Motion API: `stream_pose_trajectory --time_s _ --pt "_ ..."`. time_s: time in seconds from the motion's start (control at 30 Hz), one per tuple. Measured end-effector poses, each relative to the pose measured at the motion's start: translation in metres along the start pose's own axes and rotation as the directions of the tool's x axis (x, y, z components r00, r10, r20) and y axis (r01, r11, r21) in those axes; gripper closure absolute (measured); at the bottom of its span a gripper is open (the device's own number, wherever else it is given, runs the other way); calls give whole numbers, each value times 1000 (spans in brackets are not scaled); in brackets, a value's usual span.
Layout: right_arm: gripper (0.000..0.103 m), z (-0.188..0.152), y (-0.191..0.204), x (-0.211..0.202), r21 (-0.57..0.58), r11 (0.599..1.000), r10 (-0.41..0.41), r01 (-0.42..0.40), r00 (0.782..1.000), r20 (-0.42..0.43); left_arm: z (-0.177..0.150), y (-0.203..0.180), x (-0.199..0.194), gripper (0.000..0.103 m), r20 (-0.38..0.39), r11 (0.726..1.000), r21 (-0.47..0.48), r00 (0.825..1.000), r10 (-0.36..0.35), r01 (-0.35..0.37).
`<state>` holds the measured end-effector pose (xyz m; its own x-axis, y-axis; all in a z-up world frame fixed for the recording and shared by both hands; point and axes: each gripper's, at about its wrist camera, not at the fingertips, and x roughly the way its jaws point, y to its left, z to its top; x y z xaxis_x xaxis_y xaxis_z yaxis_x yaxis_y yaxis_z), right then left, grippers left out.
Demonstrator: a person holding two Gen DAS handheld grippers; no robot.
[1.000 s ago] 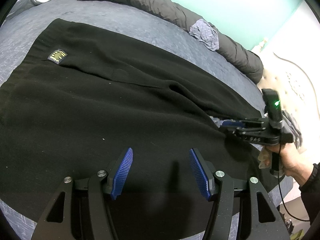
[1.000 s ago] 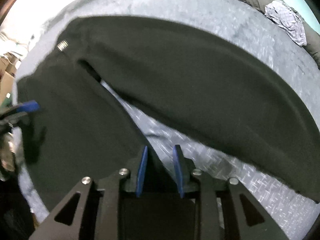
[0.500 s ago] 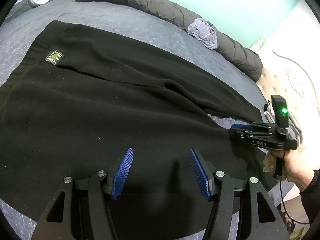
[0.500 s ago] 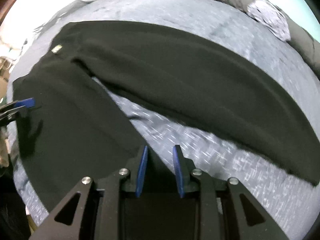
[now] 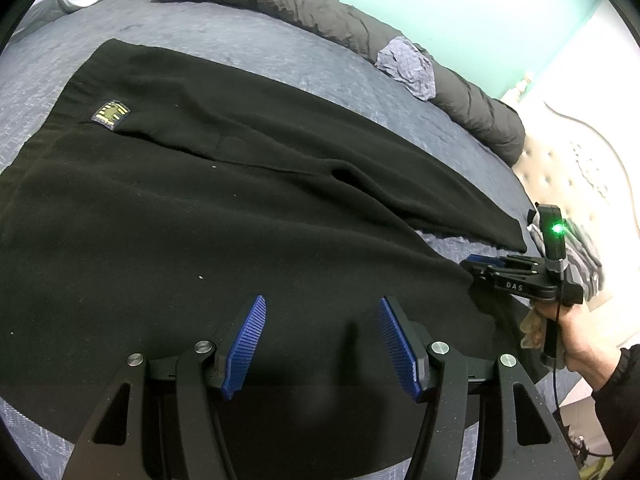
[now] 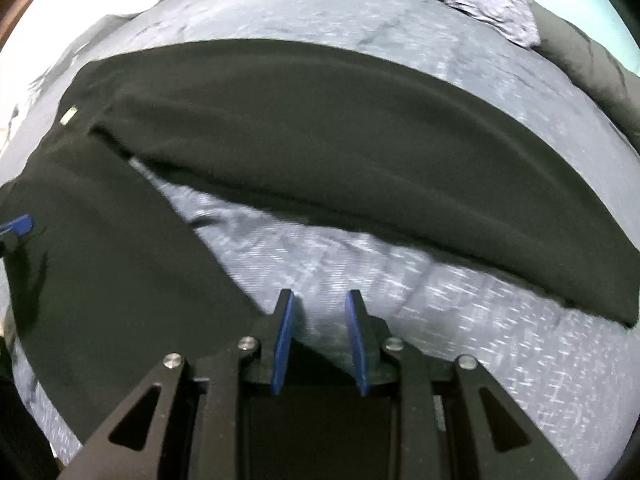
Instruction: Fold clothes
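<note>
Left tool (image 5: 322, 344): pads apart, nothing between them, over black trousers (image 5: 224, 216). Right tool (image 6: 316, 344): narrow gap, grip on near-leg hem not discernible. Trousers spread flat on bed (image 6: 500, 360), legs splayed toward 3 o'clock. Near leg is best laid onto far leg with hems matched

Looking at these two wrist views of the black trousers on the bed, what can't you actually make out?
- Patch on the black trousers: left wrist view, its print is too small to read.
- Near trouser hem: both views, hidden behind the gripper bodies.
- Bedspread: right wrist view, smeared by motion blur.
- Right gripper: whether cloth sits between its jaws, their base hides it.
- Left gripper: right wrist view, cut off by the edge.
</note>
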<state>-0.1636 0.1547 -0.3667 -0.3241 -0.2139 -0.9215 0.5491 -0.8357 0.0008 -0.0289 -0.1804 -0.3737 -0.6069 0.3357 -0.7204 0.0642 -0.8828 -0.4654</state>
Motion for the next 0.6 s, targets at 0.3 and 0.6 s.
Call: stream_pose_trajectory --time_s 0.3,0.6 --pt "77 -40 -55 -68 94 995 -26 22 999 43 16 -9 -20 40 26 998 -52 999 -33 34" --pt "70 -132 -141 -135 256 966 -44 32 998 41 44 15 -69 40 -35 998 -70 999 -7 5"
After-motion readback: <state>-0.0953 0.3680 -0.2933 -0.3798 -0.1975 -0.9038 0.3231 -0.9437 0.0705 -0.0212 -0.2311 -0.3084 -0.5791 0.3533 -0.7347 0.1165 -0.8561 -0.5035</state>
